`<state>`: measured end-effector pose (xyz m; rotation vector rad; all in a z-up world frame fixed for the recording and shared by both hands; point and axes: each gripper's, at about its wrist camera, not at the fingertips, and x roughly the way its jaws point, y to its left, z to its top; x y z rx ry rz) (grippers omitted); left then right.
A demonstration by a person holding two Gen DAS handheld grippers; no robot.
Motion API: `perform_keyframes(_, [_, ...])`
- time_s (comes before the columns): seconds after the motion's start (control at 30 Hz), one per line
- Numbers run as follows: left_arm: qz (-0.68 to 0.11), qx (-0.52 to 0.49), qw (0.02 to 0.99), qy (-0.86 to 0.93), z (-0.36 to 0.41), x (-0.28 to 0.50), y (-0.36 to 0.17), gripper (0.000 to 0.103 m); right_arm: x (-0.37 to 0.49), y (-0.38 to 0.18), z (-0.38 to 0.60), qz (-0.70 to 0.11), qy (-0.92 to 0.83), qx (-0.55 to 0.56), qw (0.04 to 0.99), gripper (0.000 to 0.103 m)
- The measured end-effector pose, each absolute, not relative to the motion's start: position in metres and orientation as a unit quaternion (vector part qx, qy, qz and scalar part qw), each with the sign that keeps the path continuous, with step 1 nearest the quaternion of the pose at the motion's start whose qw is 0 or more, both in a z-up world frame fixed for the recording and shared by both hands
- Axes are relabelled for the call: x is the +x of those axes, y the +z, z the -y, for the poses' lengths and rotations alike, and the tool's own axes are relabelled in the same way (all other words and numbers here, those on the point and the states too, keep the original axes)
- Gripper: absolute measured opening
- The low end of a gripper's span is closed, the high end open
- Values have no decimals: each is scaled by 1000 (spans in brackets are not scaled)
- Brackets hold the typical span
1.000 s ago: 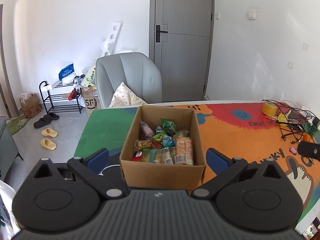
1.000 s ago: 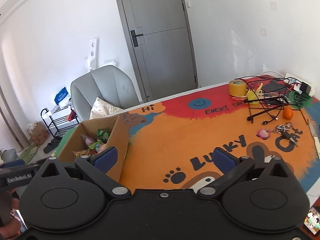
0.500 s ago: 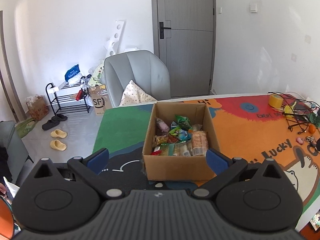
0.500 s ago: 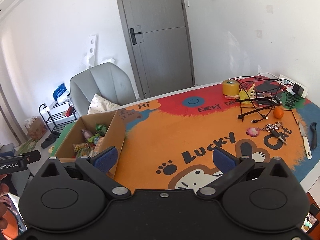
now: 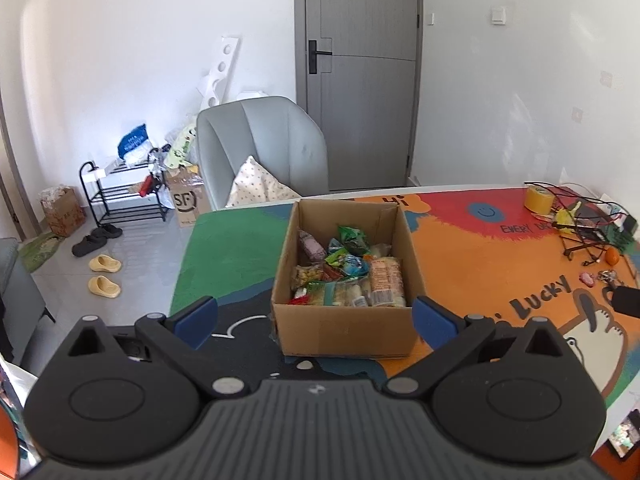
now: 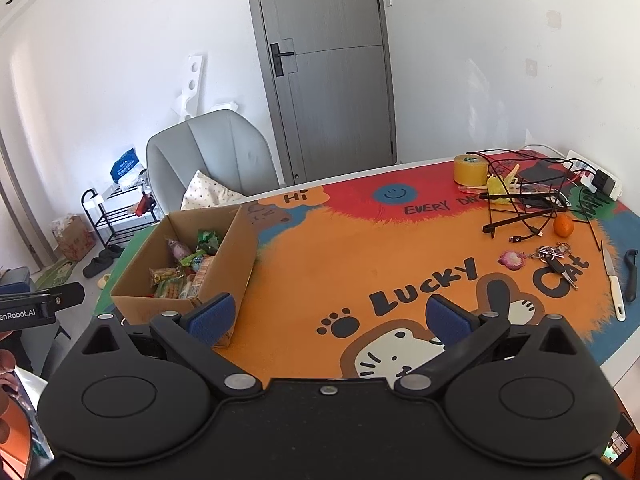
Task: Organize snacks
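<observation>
Both grippers backing away from snack box [image 5: 346,280]; left gripper [image 5: 315,320], right gripper [image 6: 327,316] gaping, empty. Box bottom hidden.

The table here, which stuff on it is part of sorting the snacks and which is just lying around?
Part of the job:
- cardboard box
- snack packets inside it
- left tongs and right tongs, both open and empty

Just lying about:
- tape roll
- orange
- keys
- knife
- cables
</observation>
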<state>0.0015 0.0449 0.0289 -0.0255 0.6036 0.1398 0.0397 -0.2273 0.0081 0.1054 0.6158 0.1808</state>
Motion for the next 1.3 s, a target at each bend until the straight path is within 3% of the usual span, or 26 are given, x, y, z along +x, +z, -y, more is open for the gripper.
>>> perform_keyframes(1.3, [-299, -6, 952, 65, -43, 2, 27, 103, 41, 7, 224, -310, 89, 49, 945, 103])
